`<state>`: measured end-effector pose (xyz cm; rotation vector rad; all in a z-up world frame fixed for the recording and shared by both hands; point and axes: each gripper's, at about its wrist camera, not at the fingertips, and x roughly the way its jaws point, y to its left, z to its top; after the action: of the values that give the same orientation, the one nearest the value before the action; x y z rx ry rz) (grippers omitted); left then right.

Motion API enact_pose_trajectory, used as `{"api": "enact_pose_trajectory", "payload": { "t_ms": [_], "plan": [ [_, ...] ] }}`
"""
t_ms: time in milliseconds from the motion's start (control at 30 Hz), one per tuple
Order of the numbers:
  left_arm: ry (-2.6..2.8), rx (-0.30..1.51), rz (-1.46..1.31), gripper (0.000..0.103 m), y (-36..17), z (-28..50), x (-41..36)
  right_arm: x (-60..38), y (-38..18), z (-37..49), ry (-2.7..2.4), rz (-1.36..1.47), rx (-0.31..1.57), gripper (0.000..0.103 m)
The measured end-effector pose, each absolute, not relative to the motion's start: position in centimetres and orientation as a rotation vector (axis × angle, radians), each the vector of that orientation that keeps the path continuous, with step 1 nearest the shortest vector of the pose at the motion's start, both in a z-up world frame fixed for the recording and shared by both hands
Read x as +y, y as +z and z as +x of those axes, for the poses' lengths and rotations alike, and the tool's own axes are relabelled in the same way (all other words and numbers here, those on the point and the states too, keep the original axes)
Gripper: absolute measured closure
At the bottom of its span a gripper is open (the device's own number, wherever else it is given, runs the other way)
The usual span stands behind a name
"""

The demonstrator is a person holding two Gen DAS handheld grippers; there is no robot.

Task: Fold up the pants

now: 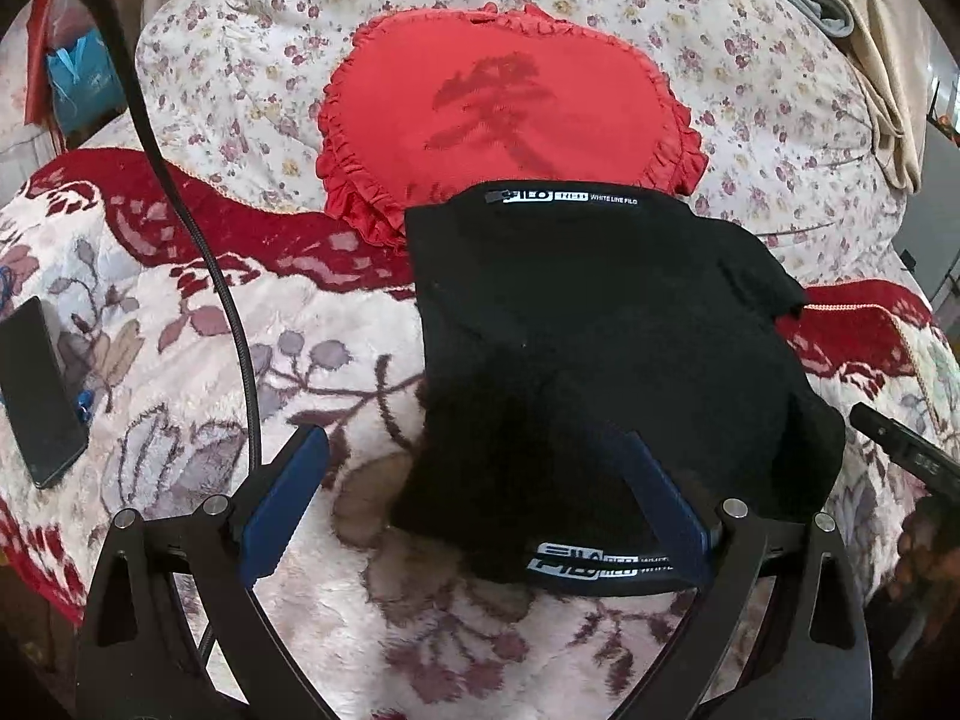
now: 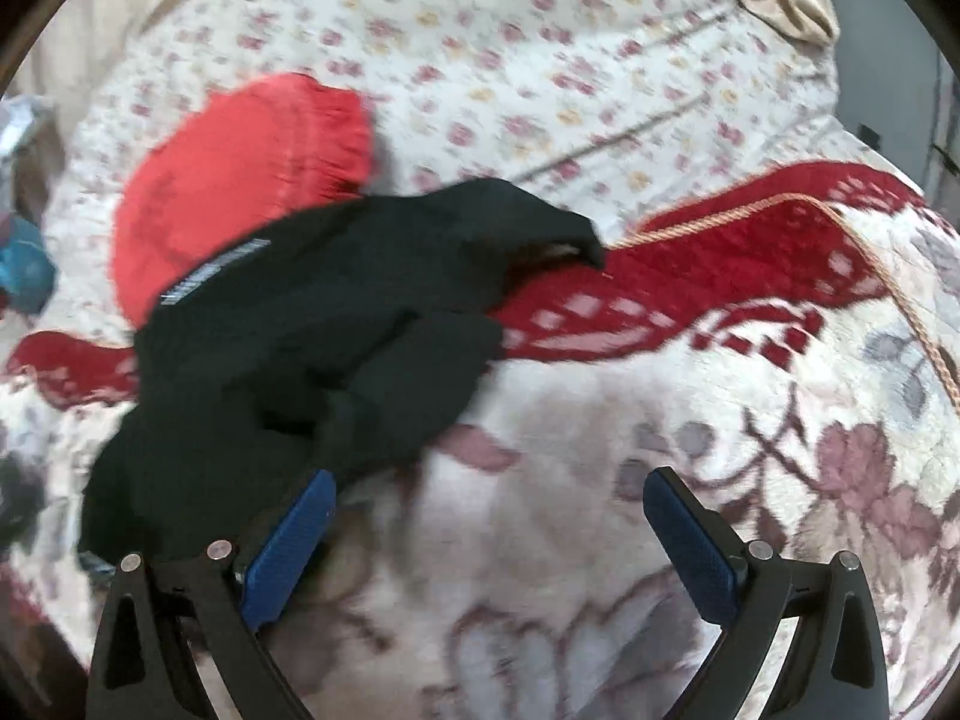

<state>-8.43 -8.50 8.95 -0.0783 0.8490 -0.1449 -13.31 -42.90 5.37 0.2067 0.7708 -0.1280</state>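
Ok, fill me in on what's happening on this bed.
A person with a gripper in each hand is folding black pants on a flowered blanket. The pants lie bunched, partly over a red pillow. The left gripper and the right gripper are both open at the pants' near edge, gripping nothing.

A red frilled cushion (image 1: 510, 120) lies far centre on a floral quilt (image 1: 750, 60). A plush red-and-cream blanket (image 1: 240, 360) covers the near bed. A black phone (image 1: 36, 390) rests at left. A black cable (image 1: 198, 252) crosses the blanket.
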Motion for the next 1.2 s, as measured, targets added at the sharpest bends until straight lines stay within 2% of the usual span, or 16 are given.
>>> {"api": "enact_pose_trajectory", "payload": {
  "t_ms": [367, 967, 1200],
  "plan": [
    [-0.155, 0.846, -0.066, 0.005, 9.7, -8.9, -9.3, -37.3, 6.4, -12.9, -0.009, 0.107, 0.737, 0.001],
    [-0.143, 0.891, -0.076, 0.005, 8.5, -8.3, -9.2, -36.7, 5.4, -12.3, 0.015, 0.13, 0.772, 0.001],
    [-0.129, 0.946, -0.208, 0.005, 6.6, -8.7, -6.6, -37.2, 4.5, -12.2, 0.012, 0.144, 0.795, 0.001]
  ]
}}
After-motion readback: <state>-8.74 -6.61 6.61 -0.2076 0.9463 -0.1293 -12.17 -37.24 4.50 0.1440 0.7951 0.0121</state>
